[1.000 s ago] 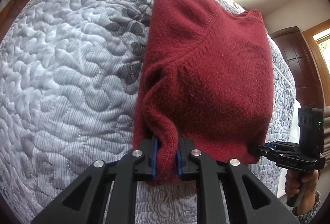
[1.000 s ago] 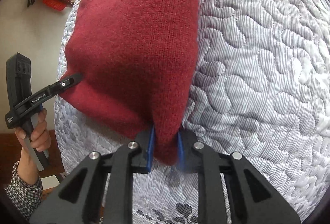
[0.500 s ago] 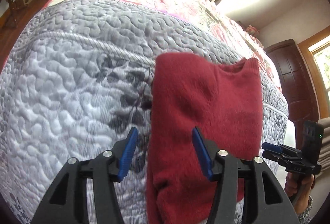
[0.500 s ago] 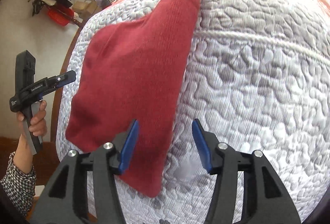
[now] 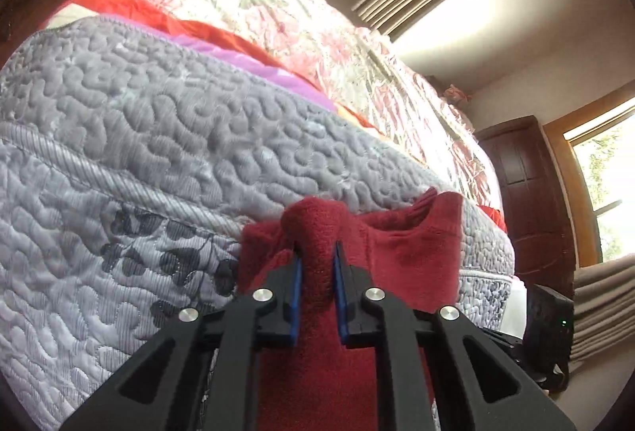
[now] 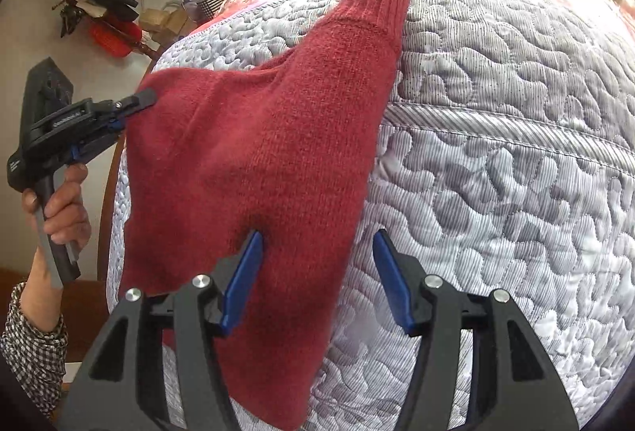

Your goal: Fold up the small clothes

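Red sweater [image 5: 317, 272] | pinched in left jaws | under open right jaws

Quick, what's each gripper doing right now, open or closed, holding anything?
Left gripper: closed, pinching a bunch of the red sweater.
Right gripper: open, holding nothing, fingers straddling the sweater's edge on the quilt.

From my left claw [image 5: 316, 274] I could not see the sweater's [image 5: 401, 256] lower body; it ran behind the black finger frames and off the bottom edge. Off to that claw's right, only a dark corner of my right claw [image 5: 549, 316] showed. Below my right claw [image 6: 317, 272], the sweater's hem was cut off. The shelf clutter [image 6: 95, 14] far to its upper left was too small to name.
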A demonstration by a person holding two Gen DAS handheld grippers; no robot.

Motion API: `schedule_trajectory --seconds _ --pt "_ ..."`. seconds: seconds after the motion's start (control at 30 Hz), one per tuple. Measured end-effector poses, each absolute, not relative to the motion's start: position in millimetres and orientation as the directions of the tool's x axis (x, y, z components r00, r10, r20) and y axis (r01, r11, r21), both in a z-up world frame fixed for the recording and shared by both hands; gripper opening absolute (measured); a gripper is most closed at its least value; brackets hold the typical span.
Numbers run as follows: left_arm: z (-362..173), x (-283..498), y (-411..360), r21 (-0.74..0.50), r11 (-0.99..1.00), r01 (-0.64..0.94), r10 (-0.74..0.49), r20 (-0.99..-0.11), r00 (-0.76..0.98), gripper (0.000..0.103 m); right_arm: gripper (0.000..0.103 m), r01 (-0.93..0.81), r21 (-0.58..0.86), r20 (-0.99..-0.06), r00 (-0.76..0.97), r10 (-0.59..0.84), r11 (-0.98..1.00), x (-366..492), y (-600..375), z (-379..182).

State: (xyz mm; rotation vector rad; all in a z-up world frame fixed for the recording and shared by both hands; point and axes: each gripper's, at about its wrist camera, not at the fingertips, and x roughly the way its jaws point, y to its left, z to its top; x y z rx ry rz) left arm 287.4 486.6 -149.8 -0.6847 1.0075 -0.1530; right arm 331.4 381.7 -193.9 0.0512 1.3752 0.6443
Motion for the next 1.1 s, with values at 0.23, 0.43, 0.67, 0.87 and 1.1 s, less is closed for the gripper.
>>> schedule_trajectory --seconds 0.23,0.43,0.67,0.87,1.1 --pt "-197 288 505 -0.549 0.779 -0.303 -0.388 -0.802 0.454 0.016 0.058 -0.389 0.417 -0.884 0.035 0.465 0.821 342 394 -202" --pt "-168 265 498 -0.575 0.784 -0.236 -0.434 -0.778 0.454 0.048 0.059 -0.397 0.404 -0.886 0.053 0.46 0.824 343 395 -190" --pt "-163 235 477 -0.527 0.839 -0.133 -0.466 -0.823 0.325 0.065 0.064 -0.408 0.394 -0.889 0.057 0.453 0.824 337 383 -177" --pt "-182 230 466 -0.569 0.816 -0.102 -0.523 -0.802 0.289 0.071 0.066 -0.404 0.418 -0.886 0.016 0.463 0.814 327 388 -184" --pt "-204 248 463 -0.695 0.714 -0.087 -0.653 -0.705 0.276 0.089 0.07 -0.388 0.437 -0.885 -0.026 0.464 0.811 325 398 -199"
